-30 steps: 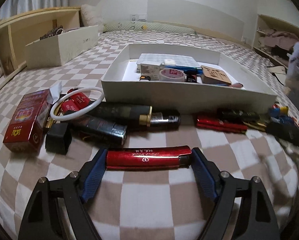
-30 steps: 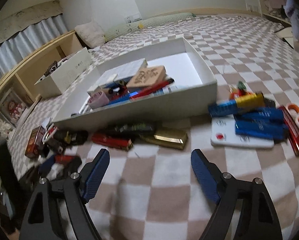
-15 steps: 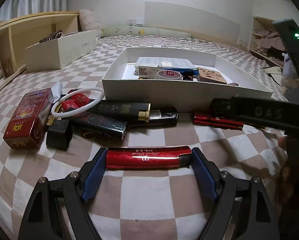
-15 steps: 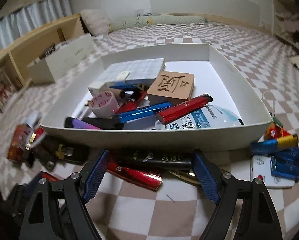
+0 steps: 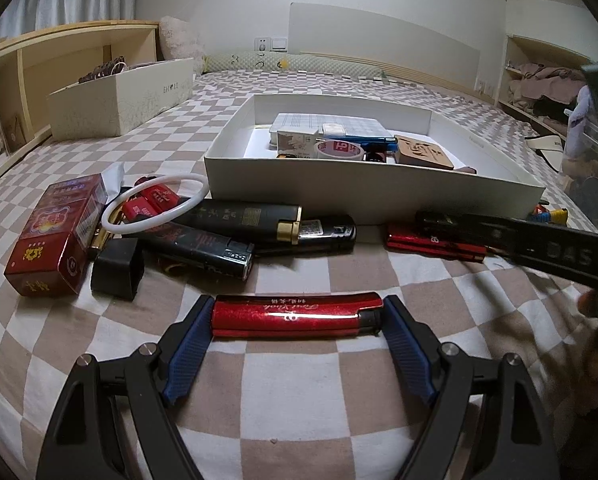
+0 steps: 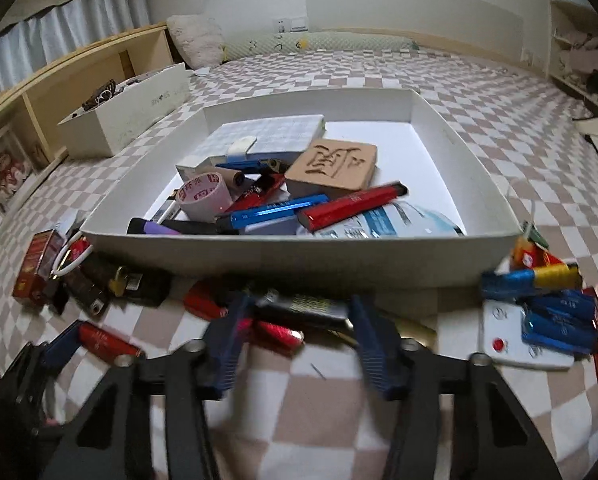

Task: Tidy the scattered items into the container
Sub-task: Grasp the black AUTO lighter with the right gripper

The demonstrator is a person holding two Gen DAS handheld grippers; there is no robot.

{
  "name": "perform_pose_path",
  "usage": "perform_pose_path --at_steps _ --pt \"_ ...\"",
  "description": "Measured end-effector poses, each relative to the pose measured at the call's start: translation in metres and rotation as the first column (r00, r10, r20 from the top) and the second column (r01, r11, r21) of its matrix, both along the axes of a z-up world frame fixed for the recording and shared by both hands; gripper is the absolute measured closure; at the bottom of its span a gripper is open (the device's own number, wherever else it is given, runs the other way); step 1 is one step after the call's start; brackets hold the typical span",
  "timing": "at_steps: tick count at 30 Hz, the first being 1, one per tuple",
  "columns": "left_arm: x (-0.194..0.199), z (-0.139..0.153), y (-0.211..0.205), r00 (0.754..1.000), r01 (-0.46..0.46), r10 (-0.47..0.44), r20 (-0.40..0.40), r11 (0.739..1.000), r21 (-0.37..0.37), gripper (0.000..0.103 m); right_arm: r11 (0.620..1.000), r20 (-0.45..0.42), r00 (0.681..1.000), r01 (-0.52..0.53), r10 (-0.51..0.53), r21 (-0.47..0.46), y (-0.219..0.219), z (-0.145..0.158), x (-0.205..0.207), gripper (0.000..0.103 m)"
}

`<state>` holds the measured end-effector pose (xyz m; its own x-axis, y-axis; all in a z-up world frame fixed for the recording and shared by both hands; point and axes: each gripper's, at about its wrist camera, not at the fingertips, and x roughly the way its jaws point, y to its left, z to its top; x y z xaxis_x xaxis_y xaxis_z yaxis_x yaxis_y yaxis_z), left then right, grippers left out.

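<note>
Lying lengthwise between left hand-held gripper (image 5: 297, 326) pads: red lighter (image 5: 295, 315).

My jaws are black angular frames with ribbed blue pads (image 5: 409, 350), silver screws (image 5: 448, 348); lettering perhaps reads "DAS".

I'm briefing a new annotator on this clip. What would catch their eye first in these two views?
First, the red lighter lying crosswise between the left tongs, its ends against the blue pads. Behind it stands the white box, already heaped with pens, a tape roll and a carved wooden block. The right tongs are closing around a dark lighter in the clutter in front of the box.
</note>
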<state>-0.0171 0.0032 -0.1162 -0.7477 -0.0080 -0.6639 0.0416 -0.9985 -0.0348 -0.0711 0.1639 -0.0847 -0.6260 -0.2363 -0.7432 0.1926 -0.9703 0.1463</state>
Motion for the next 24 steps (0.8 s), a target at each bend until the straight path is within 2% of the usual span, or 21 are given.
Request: perform_pose_path --at_steps 4,5,6,7,13,17,19,20,21,24 --pt "0.000 0.000 0.000 1.000 0.000 0.000 0.001 1.000 0.000 0.020 0.999 -0.003 1.000 0.009 -0.009 -0.040 0.006 0.001 0.004 0.055" --pt "0.000 0.000 0.000 1.000 0.000 0.000 0.001 1.000 -0.001 0.020 0.999 -0.005 1.000 0.015 -0.015 -0.038 0.005 0.001 0.004 0.037" --pt "0.000 0.000 0.000 1.000 0.000 0.000 0.001 1.000 -0.001 0.020 0.999 -0.007 1.000 0.020 -0.020 -0.029 0.003 0.001 0.004 0.006" --pt "0.000 0.000 0.000 1.000 0.000 0.000 0.001 1.000 -0.001 0.020 1.000 -0.016 1.000 0.022 -0.022 -0.020 0.000 0.003 0.004 0.000" --pt "0.000 0.001 -0.001 1.000 0.000 0.000 0.000 1.000 0.000 0.020 1.000 -0.002 1.000 0.024 -0.024 0.015 -0.020 0.007 -0.008 0.000" --pt "0.000 0.000 -0.001 1.000 0.000 0.000 -0.001 1.000 -0.001 0.020 0.999 0.036 0.999 0.038 -0.039 0.037 -0.029 -0.002 -0.020 0.000" --pt "0.000 0.001 -0.001 1.000 0.000 0.000 -0.002 1.000 0.001 0.020 0.997 0.024 0.998 0.049 -0.051 0.060 -0.030 -0.006 -0.021 0.005" --pt "0.000 0.001 -0.001 1.000 0.000 0.000 -0.002 1.000 0.002 0.020 0.996 0.017 0.998 0.054 -0.056 0.073 -0.030 -0.006 -0.021 0.016" --pt "0.000 0.001 -0.001 1.000 0.000 0.000 -0.002 1.000 0.001 0.020 0.995 0.013 0.998 0.060 -0.061 0.075 -0.028 -0.006 -0.020 0.022" --pt "0.000 0.001 -0.001 1.000 0.000 0.000 -0.003 1.000 -0.003 0.020 0.997 0.014 0.999 0.030 -0.031 0.064 -0.023 -0.006 -0.019 0.022"
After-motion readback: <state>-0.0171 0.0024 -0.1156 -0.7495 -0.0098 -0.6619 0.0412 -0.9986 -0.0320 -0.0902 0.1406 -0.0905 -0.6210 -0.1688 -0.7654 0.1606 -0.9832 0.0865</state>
